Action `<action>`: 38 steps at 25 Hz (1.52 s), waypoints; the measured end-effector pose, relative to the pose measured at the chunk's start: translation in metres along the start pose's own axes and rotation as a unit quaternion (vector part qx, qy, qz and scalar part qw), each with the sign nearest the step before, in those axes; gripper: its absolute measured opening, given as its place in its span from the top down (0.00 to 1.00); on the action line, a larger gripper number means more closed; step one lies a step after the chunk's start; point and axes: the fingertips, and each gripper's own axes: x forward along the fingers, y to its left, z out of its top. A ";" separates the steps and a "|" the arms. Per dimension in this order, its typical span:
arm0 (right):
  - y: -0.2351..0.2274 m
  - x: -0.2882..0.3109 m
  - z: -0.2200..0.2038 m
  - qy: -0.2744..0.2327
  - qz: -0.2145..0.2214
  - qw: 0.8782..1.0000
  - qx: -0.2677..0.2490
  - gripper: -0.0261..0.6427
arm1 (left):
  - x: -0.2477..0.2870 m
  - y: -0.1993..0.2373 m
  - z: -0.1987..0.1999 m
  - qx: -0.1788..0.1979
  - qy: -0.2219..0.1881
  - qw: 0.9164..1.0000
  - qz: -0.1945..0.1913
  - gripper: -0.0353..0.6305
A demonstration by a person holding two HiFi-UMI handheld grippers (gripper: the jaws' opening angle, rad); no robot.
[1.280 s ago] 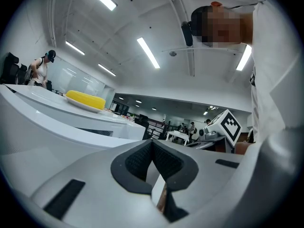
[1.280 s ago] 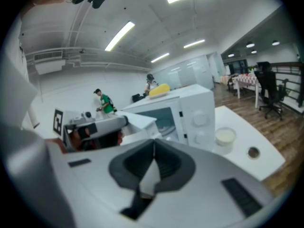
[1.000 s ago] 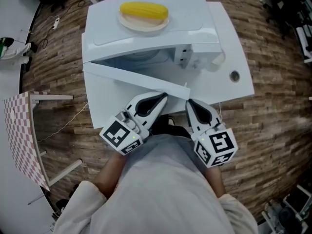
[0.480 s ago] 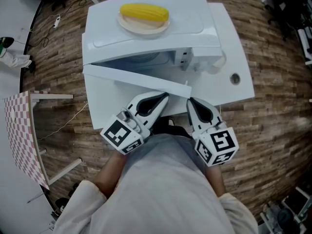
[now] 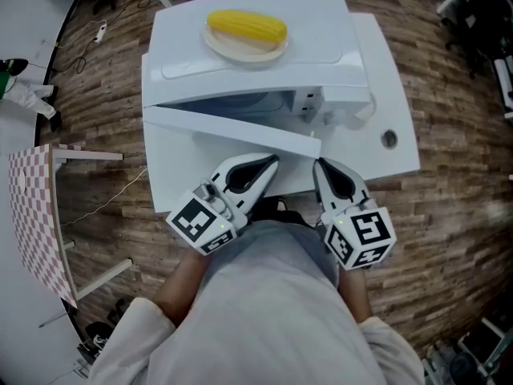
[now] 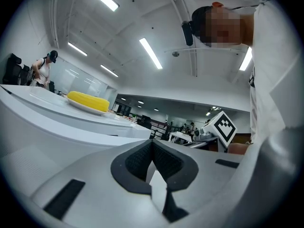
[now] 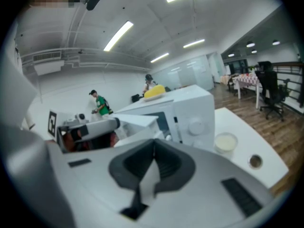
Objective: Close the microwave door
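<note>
Microwave [image 5: 321, 50] stood on the white desk [image 5: 172, 175] at 12 o'clock from the person. Its door [image 5: 228, 127] was partly open: hinged at the 9 o'clock side, it slanted out toward the person, with its free end nearest to the tongs. On top of the microwave lay a plate [image 5: 220, 45] with a yellow corn [image 5: 247, 26].

Left tongs [image 5: 271, 162] and right tongs [image 5: 321, 165] were low at the near edge of the desk, just in front of the door's free end. From above I could not tell if either one touched the door. Both tongs were pressed together with nothing between them, as the left gripper view [image 6: 152, 145] and the right gripper view [image 7: 153, 144] showed.

At 3 o'clock from the microwave the desk had bare room, with only a small white bowl [image 7: 225, 141] and a round hole [image 5: 389, 139] near the edge. A checkered table [image 5: 32, 215] stood well apart at 9 o'clock, on the wooden floor [image 5: 457, 207].

Only the right gripper view showed the microwave's front with its knob [image 7: 195, 126], and a person in green [image 7: 99, 104] far behind.
</note>
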 end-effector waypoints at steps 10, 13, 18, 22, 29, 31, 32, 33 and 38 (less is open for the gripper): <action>-0.007 0.006 0.007 -0.006 0.004 1.000 0.012 0.93 | 0.000 -0.001 0.002 -0.031 -0.016 0.999 -0.017 0.92; -0.009 0.008 0.009 -0.008 0.002 1.000 0.013 0.93 | 0.000 0.002 0.003 -0.046 -0.019 0.999 -0.016 0.92; -0.014 0.012 0.010 -0.009 -0.002 1.000 0.009 0.93 | -0.002 0.006 0.012 -0.069 -0.033 0.997 -0.018 0.92; -0.017 0.015 0.014 -0.012 -0.008 1.000 0.014 0.93 | -0.003 0.011 0.013 -0.077 -0.036 0.996 -0.011 0.92; -0.024 0.021 0.017 -0.018 -0.017 1.000 0.018 0.93 | -0.008 0.019 0.009 -0.093 -0.036 0.995 -0.001 0.92; -0.025 0.022 0.019 -0.021 -0.021 0.999 0.018 0.93 | -0.010 0.020 0.010 -0.098 -0.039 0.994 0.001 0.92; -0.026 0.022 0.020 -0.023 -0.023 0.999 0.019 0.93 | -0.010 0.020 0.010 -0.099 -0.041 0.994 0.002 0.92; -0.027 0.022 0.020 -0.025 -0.025 0.999 0.020 0.93 | -0.011 0.020 0.010 -0.099 -0.042 0.994 0.004 0.92; -0.031 0.025 0.024 -0.029 -0.032 0.999 0.024 0.93 | -0.013 0.025 0.008 -0.104 -0.041 0.994 0.007 0.92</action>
